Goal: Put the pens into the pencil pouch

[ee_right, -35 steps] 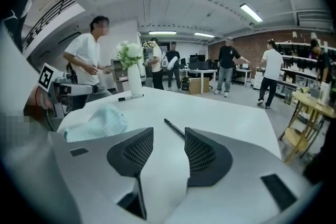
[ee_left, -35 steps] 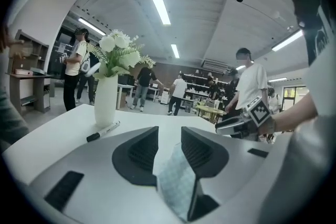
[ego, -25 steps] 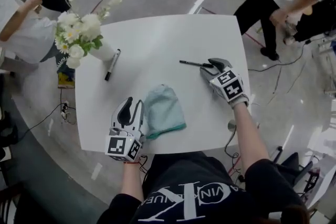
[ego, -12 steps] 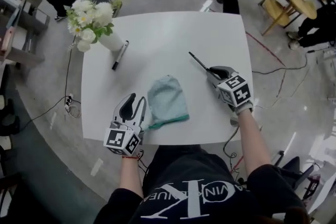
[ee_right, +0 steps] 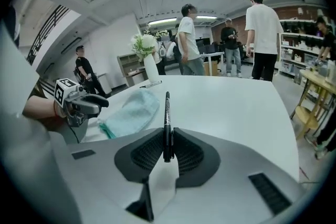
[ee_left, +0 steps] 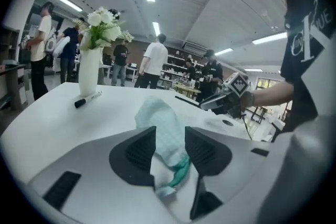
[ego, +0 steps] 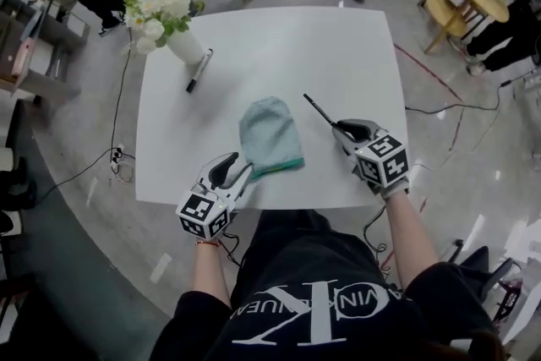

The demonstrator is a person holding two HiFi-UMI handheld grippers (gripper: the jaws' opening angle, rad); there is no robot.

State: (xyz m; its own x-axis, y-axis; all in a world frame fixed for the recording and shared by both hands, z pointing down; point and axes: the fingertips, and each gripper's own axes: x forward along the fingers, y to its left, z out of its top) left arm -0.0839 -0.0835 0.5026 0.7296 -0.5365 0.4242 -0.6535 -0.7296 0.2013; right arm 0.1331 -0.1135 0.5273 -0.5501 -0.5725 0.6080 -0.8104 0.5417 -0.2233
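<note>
The right claw point(ego: 342, 129) point(ee_right: 168, 152) is clenched on a black pen point(ego: 319, 111) point(ee_right: 167, 118), its jaws having just been closing; the pads grip the pen near its rear end, and the rest juts forward above the white bench point(ego: 338, 55), clear of the top; the pale green pencil pouch point(ego: 270, 135) point(ee_left: 157, 118) point(ee_right: 131, 110) lies flat near the bench's near edge, between the two claws, its teal zip end toward the person; the left claw point(ego: 237, 169) point(ee_left: 170, 144) is released, its jaws having just been opening; the pouch's near corner lies between them, the pads apart on either side; a second pen point(ego: 199, 70) point(ee_left: 87, 99) lies at the far left of the bench, just beside a white vase point(ego: 182, 46) point(ee_left: 89, 71) of flowers, well apart from the pouch.
</note>
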